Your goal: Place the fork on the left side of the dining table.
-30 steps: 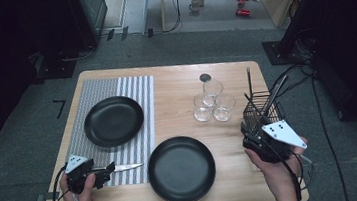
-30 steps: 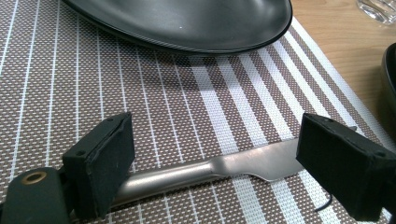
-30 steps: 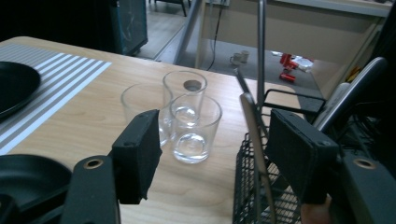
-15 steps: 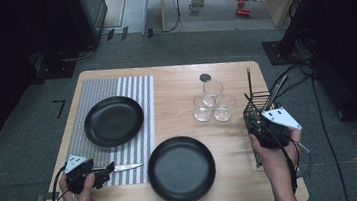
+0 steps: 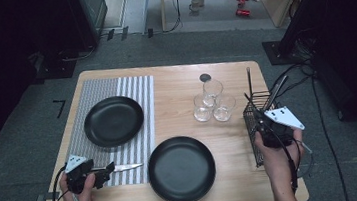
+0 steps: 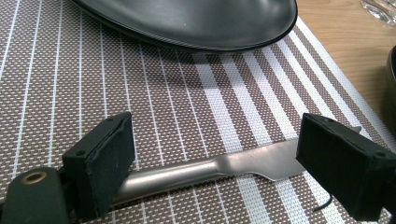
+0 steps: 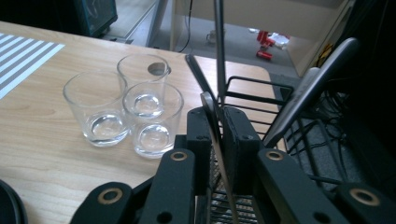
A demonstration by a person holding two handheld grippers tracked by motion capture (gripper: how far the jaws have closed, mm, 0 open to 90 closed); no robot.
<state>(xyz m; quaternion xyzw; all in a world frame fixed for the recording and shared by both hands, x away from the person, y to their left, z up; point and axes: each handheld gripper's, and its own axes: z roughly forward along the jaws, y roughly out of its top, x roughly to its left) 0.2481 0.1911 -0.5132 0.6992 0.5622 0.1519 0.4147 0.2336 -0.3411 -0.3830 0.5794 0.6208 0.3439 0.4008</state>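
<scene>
The right gripper (image 5: 265, 130) has been moved up-frame, clamped on a thin metal utensil handle (image 7: 208, 108) over the black wire basket (image 5: 251, 123); the left gripper (image 6: 224, 163) is held open around a steel table knife (image 6: 219, 169).

table (image 5: 175, 88): striped mat (image 5: 138, 92); black plate (image 5: 181, 169); three glasses (image 5: 212, 102); wire rack (image 5: 255, 122)

Wood, woven cloth, glass and steel

The table (image 5: 175, 86) is pale wood with a smooth, faintly grained face. At left of the frame a woven placemat (image 6: 187, 116) shows a coarse brown-and-white striped mesh. Two black plates (image 5: 114, 121) (image 5: 181, 169) look smooth with a soft satin sheen. The knife (image 6: 219, 168) is brushed steel, dully reflective. Three glasses (image 7: 121, 105) are clear and glossy. At right, the black wire basket (image 5: 257, 122) is thin metal rod. The left tool (image 6: 224, 163) carries matt black, rubbery pads (image 6: 109, 163); the right tool (image 7: 215, 140) has matt black plastic arms.
</scene>
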